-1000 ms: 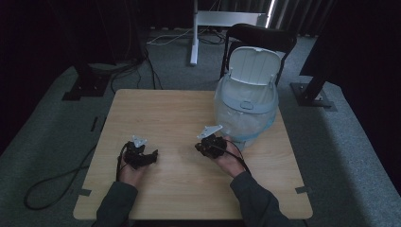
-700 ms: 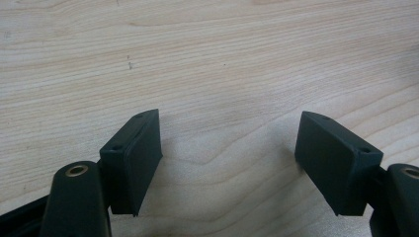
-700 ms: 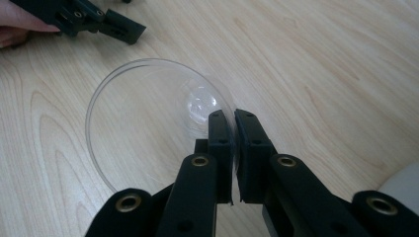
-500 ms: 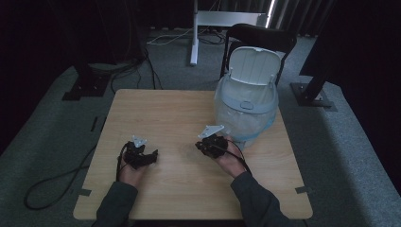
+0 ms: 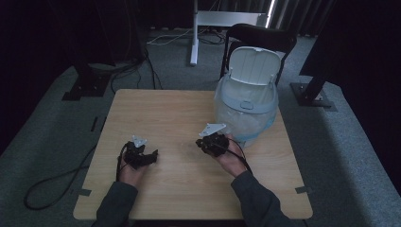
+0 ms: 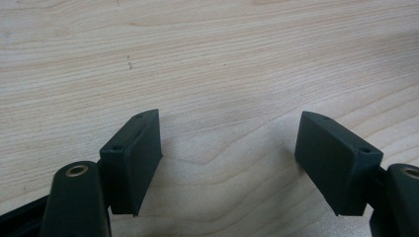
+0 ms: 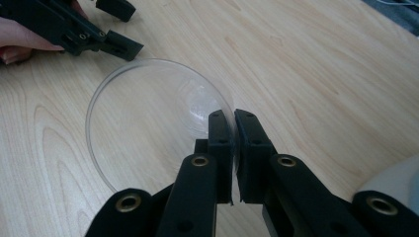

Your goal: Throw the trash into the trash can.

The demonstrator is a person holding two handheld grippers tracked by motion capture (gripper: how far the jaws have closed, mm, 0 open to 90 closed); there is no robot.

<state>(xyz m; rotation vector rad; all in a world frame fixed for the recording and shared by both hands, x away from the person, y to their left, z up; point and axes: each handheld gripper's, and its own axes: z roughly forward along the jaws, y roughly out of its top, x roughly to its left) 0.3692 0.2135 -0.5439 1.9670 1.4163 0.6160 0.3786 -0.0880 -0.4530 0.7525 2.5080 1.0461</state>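
The clear shallow dish (image 7: pixel 153 123), probably a plastic petri-dish lid, hangs just above the counter (image 5: pixel 161 113) near its middle, pinched at its 4 o'clock rim by the right tool (image 7: pixel 233 123), whose jaws are clamped on the thin wall. It looks light, stiff, slick and easy to crack, so a gentle hold on the rim seems best. Compared with a second ago nothing has shifted: the left tool (image 6: pixel 227 143) rests at the counter's 8 o'clock with jaws wide apart, and the lidded bin (image 5: pixel 246 101) stands at 2 o'clock.
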